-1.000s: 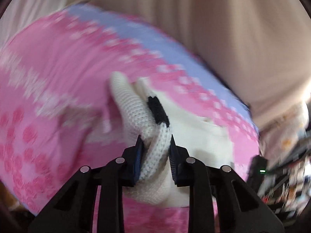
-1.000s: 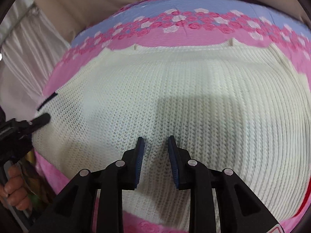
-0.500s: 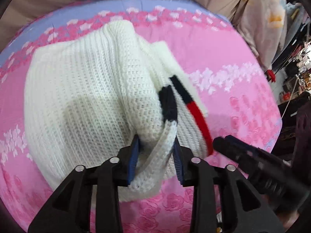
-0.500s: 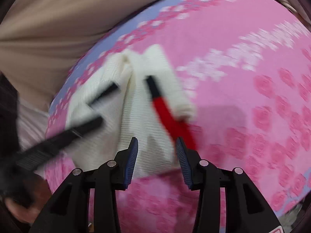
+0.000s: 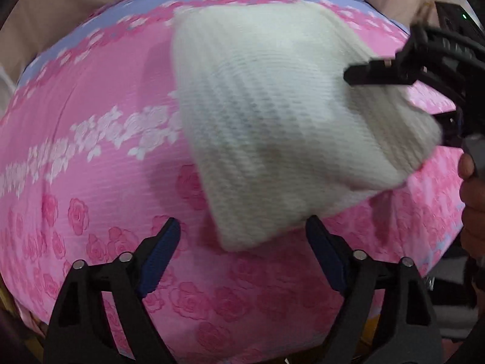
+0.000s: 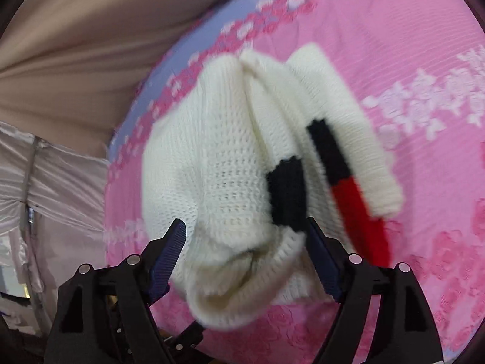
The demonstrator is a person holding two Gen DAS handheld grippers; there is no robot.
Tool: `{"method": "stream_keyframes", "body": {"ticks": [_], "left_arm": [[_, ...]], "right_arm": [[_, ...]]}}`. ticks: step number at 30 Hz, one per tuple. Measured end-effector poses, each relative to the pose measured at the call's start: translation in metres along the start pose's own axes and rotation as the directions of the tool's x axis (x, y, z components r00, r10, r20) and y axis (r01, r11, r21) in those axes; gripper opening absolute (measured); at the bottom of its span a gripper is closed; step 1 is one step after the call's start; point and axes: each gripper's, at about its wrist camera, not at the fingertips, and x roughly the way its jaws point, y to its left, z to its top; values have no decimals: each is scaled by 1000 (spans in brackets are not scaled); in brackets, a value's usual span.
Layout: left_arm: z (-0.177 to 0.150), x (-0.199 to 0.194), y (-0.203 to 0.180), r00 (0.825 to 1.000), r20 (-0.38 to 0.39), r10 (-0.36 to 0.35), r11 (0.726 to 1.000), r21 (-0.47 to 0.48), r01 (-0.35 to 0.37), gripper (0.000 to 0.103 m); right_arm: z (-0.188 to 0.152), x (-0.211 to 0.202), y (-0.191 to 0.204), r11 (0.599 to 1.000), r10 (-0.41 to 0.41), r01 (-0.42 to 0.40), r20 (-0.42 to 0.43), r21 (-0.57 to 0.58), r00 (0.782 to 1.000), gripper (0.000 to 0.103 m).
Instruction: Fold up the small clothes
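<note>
White knit sweater (image 5: 272, 127) right ahead of my left claw (image 5: 242, 254), folded into a thick bundle on the pink rose-print bedspread (image 5: 91, 157), its near corner dipping into the gap between my spread blue pads (image 5: 157, 257) without touching either one. Left jaws opening as I speak, nothing pinched. Picture's smeared, so the knit texture is hard to read.

Over on the right claw (image 6: 245, 254), same sweater (image 6: 224, 166), and here I see its bunched layers piling up: a rolled white hem sits between the pads (image 6: 169, 254), a black band (image 6: 288, 194) just ahead of the right-hand pad, and a black-and-red stripe (image 6: 348, 188) beyond it to the right. Those jaws are opening too; the hem lies in the gap, and I can't see either pad pressing on it.

From the left claw's view, the right claw (image 5: 391, 69) pokes in ahead and to the right, over the far edge of the sweater, with my hand (image 5: 473, 200) on its grip at the frame's right edge.

Beyond the bedspread, a beige curtain (image 6: 85, 54) up and left of the right claw, and silvery sheeting (image 6: 45, 188) lower left
</note>
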Motion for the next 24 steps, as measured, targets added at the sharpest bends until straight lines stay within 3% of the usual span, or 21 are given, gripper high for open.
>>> {"method": "stream_keyframes", "body": {"ticks": [1,2,3,4,6,8,9,11,13,14,15,17,19,21,23,24], "left_arm": [[2,-1,8,1000,1,-27,999,-26,27,69],[4,-2,16,998,-3,-59,997,-52,59,55],[7,0,21,996,-13,-91,993,-76,90,39],[9,0,23,994,-19,-107,991,-79,106,33],[16,-3,21,993,-20,-113,992,-65,111,28],[20,-4,15,992,-20,-126,991,-40,125,28],[21,1,10,993,-36,-108,994,-24,107,26],[21,15,8,992,-82,-92,996,-23,90,24],[22,23,8,992,-92,-85,996,-38,82,24],[23,22,6,993,-94,-72,997,-22,70,25],[24,21,5,994,-92,-59,998,-9,58,28],[24,15,2,995,-88,-47,999,14,49,31],[26,-1,0,995,-59,-86,996,17,87,38],[30,-23,1,994,-9,-109,994,28,109,55],[40,-52,5,990,68,-124,992,24,122,67],[43,-60,7,987,96,-126,992,13,126,68]], "right_arm": [[1,10,4,1000,-9,9,-18,-5,1000,74],[2,17,9,1000,-23,23,-23,-8,999,55],[1,17,15,999,-37,36,-20,-23,999,28],[2,14,24,998,-36,35,-9,-53,999,25],[6,-16,42,993,73,-65,80,-96,994,20],[6,-58,46,984,166,-152,169,-95,971,19],[5,-70,42,983,175,-159,200,-93,964,19],[1,-78,16,994,95,-77,240,-83,966,19],[-1,-45,-33,998,-50,55,148,-28,988,19],[-7,-24,-59,996,-84,83,91,13,992,17],[-13,-23,-71,999,-13,9,127,31,992,17],[-15,-30,-72,998,31,-37,143,43,989,22],[-16,-36,-65,999,24,-28,142,27,990,28],[-17,-46,-61,1000,-2,0,143,11,990,36],[-20,-66,-63,999,-37,33,195,21,980,49],[-21,-79,-65,998,-63,59,227,23,972,49]]}}
